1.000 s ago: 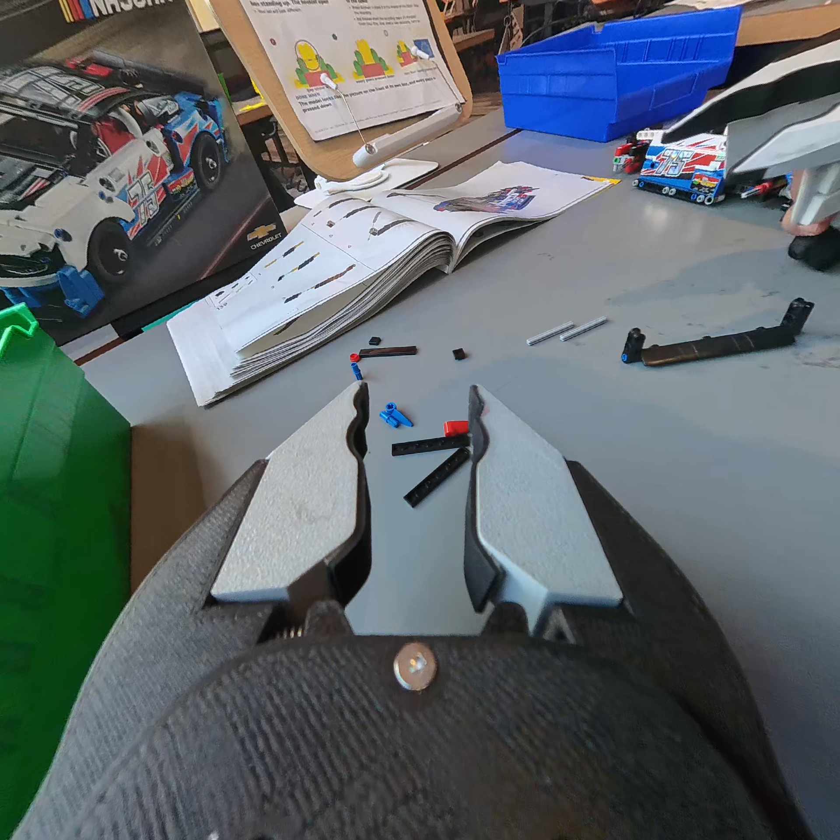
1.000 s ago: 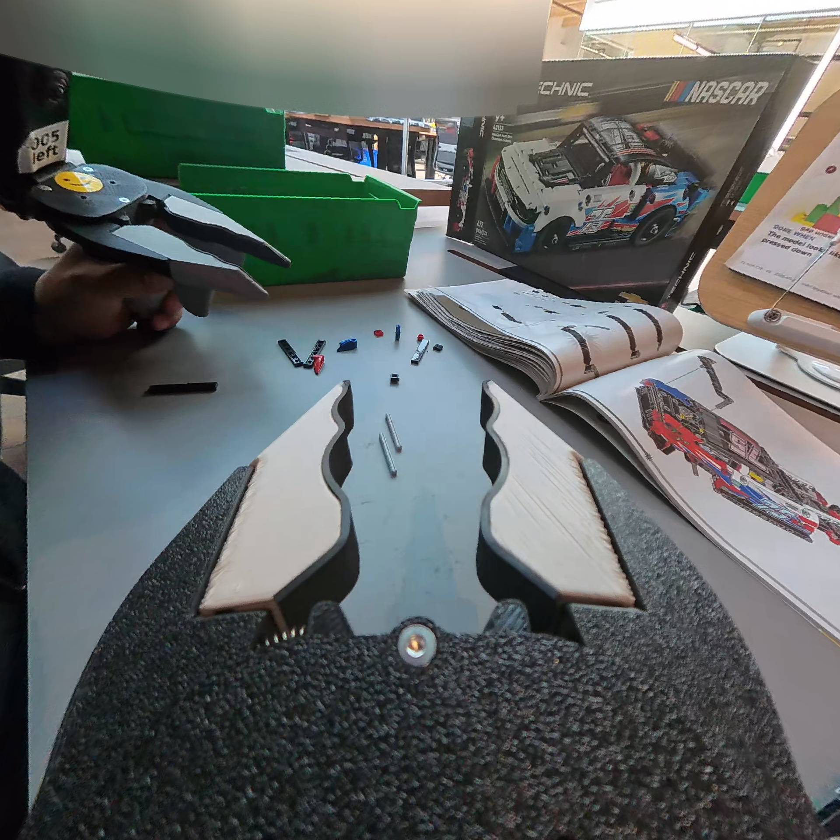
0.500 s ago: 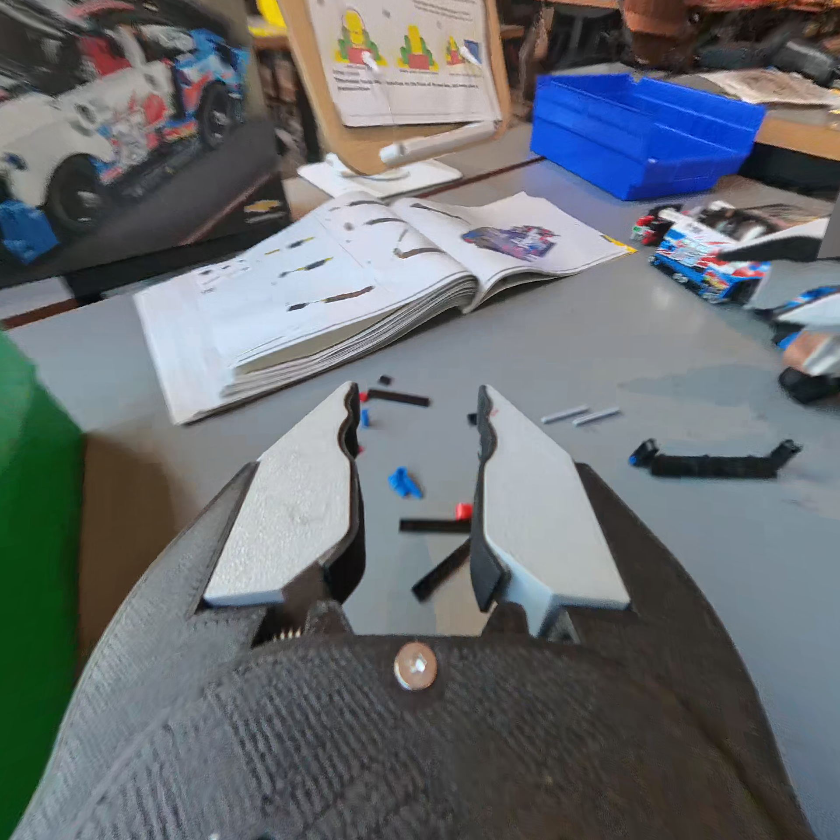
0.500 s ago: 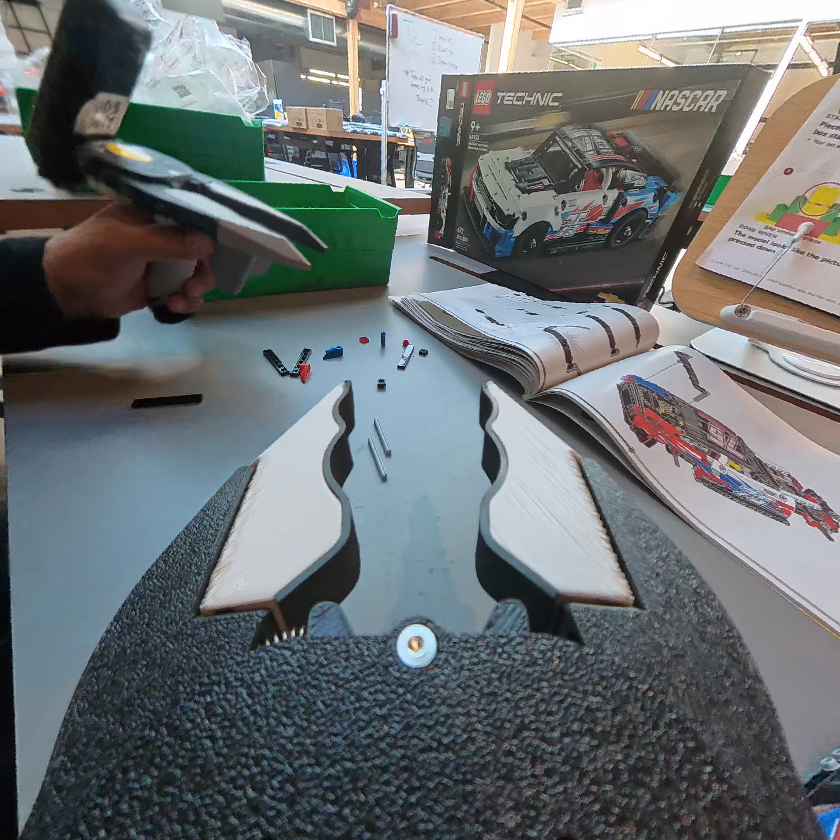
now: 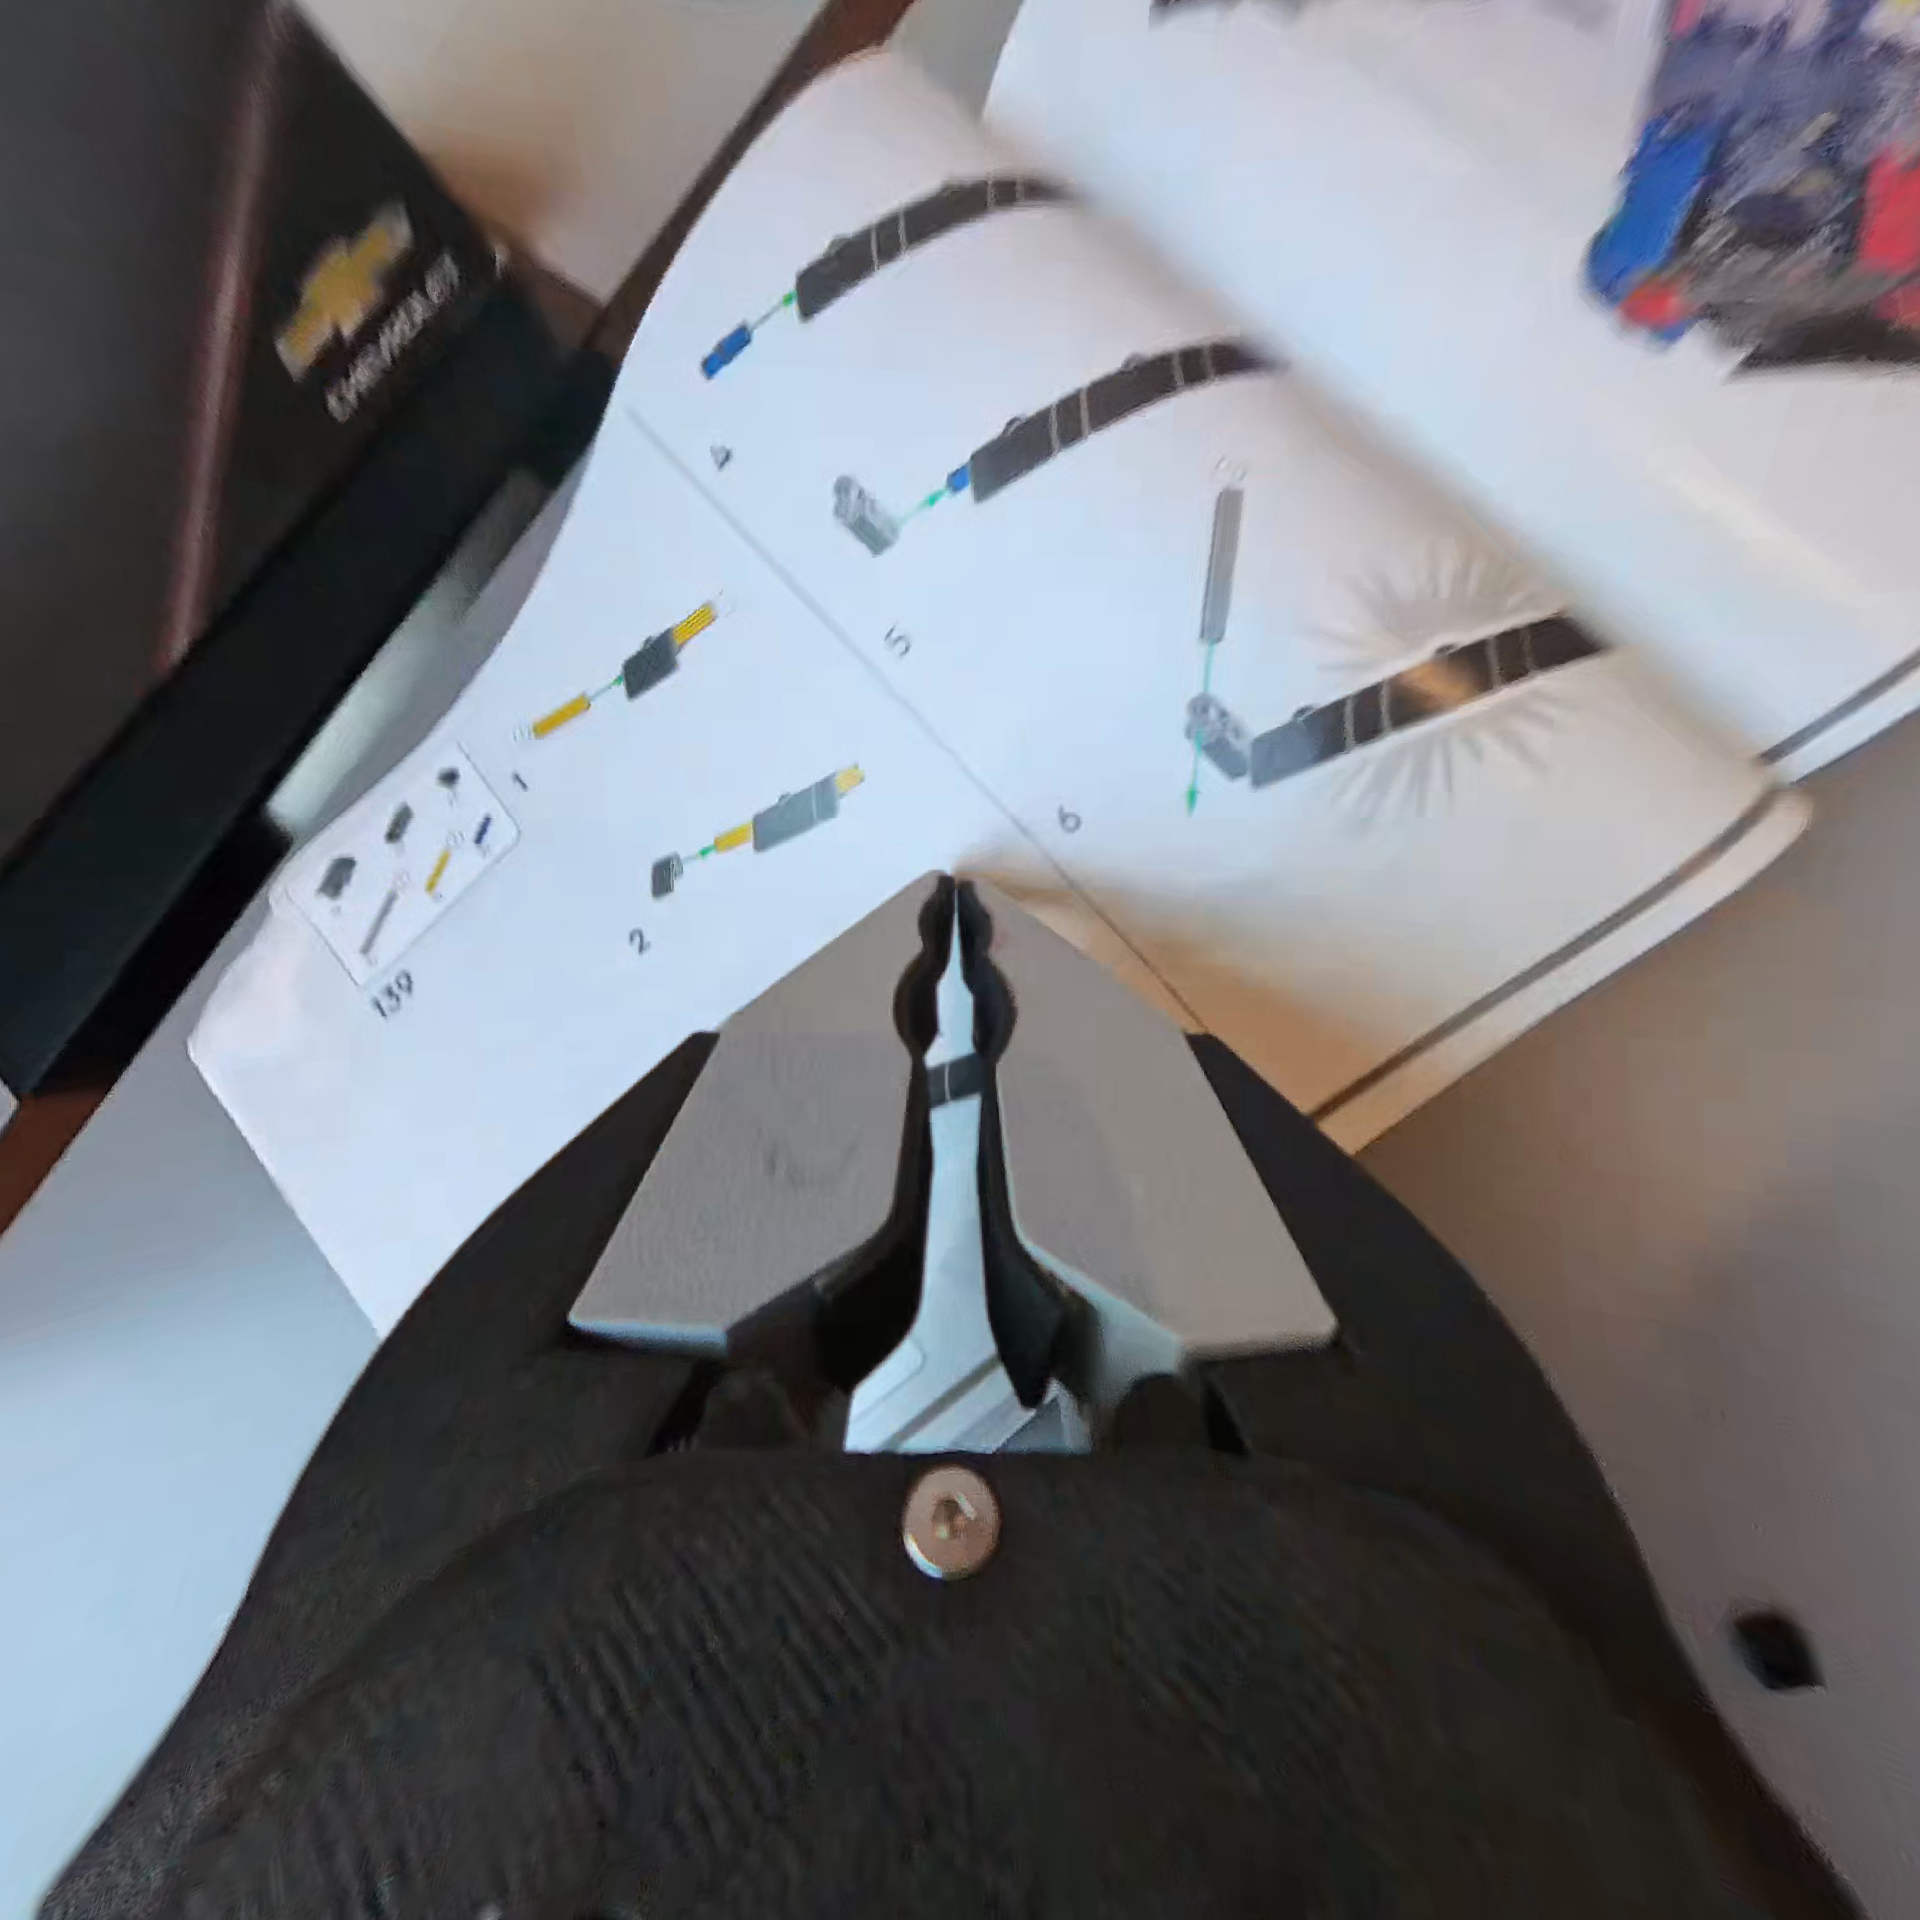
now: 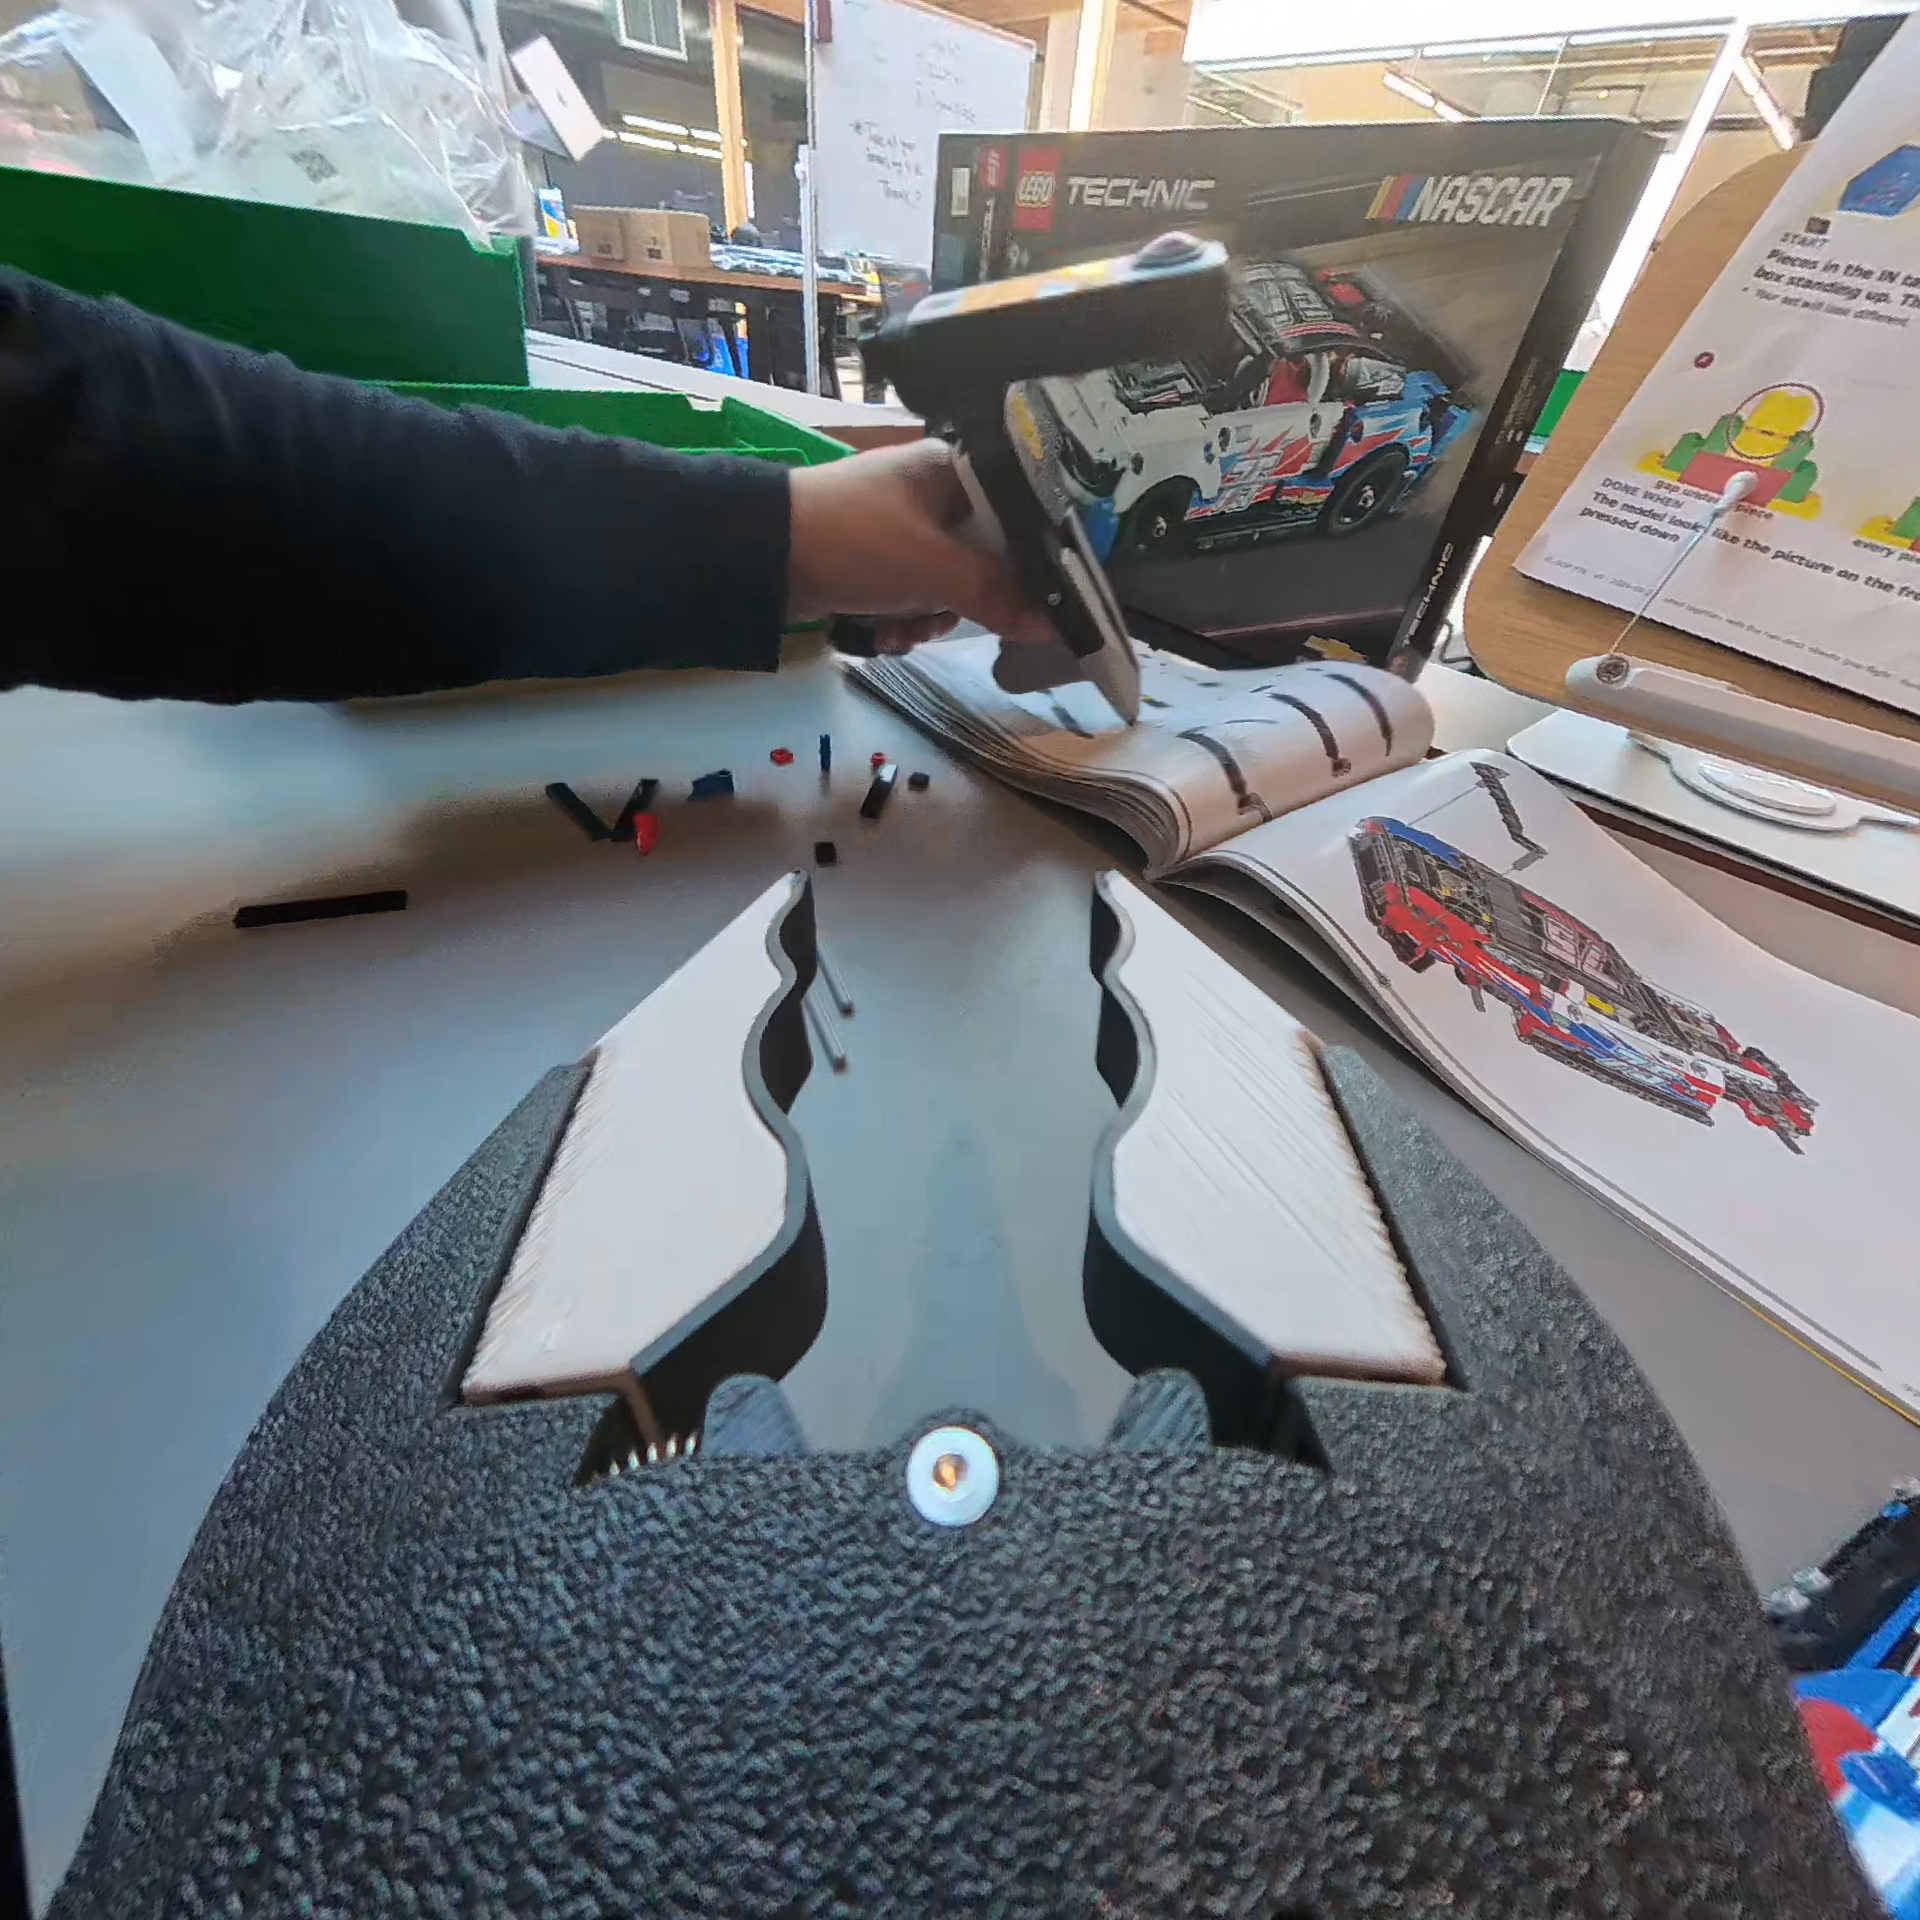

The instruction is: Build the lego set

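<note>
One tool (image 5: 948,894) touches open booklet (image 5: 831,582).

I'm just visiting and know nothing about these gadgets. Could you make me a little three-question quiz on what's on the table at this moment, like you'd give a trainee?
1. True or false: the left gripper is shut, its tips down on the open instruction booklet.
2. Multiple choice: the right gripper is A) clamped on a brick, B) open and empty, C) out of sight.
3. Fill in: the two thin grey axles lie on the grey table just beside the right gripper's ______ finger.

Key
1. True; the left wrist view shows the tips together at the page.
2. B; the jaws stand apart over bare table.
3. Left.
</note>
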### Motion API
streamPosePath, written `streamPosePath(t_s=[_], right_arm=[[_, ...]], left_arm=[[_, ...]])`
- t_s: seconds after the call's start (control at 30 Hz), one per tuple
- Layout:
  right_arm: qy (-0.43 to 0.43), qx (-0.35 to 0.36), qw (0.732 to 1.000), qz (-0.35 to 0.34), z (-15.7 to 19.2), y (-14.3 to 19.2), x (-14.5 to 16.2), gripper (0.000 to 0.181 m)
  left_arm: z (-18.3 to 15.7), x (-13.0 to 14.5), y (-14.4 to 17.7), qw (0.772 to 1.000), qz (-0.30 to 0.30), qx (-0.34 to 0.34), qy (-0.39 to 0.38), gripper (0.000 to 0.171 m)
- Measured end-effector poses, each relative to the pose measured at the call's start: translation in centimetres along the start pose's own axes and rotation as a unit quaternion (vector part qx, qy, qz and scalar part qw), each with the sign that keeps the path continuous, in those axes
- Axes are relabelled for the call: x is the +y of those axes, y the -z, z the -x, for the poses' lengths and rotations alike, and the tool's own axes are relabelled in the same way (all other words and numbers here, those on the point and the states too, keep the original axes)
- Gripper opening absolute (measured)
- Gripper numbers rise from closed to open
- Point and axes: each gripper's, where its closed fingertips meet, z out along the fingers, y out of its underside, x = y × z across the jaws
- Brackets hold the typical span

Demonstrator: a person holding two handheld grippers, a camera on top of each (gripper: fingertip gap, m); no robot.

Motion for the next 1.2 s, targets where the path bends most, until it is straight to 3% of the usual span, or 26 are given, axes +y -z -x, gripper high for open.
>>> streamPosePath(t_s=[0.1,0.3,0.53,1.0,1.1,1.2], right_arm=[[-0.012,0.013,1.0,0.004,-0.7,0.0,0.1,0.047],[0.011,0.015,0.999,0.035,-0.3,-0.6,0.9,0.045],[0.055,0.025,0.996,0.062,0.2,-1.3,1.6,0.041],[0.079,0.031,0.994,0.069,0.3,-1.5,1.9,0.039],[0.079,0.031,0.994,0.068,0.3,-1.5,1.8,0.038],[0.079,0.033,0.994,0.063,0.3,-1.4,1.7,0.038]], left_arm=[[0.8,2.0,-0.1,1.0,-0.015,-0.01,0.011,0.0],[1.0,2.6,0.3,0.998,-0.063,-0.006,0.021,0.0],[1.0,2.5,0.1,0.998,-0.056,0.008,-0.022,0.0],[0.9,2.5,0.3,0.996,-0.061,0.047,0.043,0.0],[0.8,2.2,2.3,0.997,-0.035,0.058,0.023,0.0],[1.5,0.4,7.2,0.998,-0.059,0.026,-0.005,0.0]])
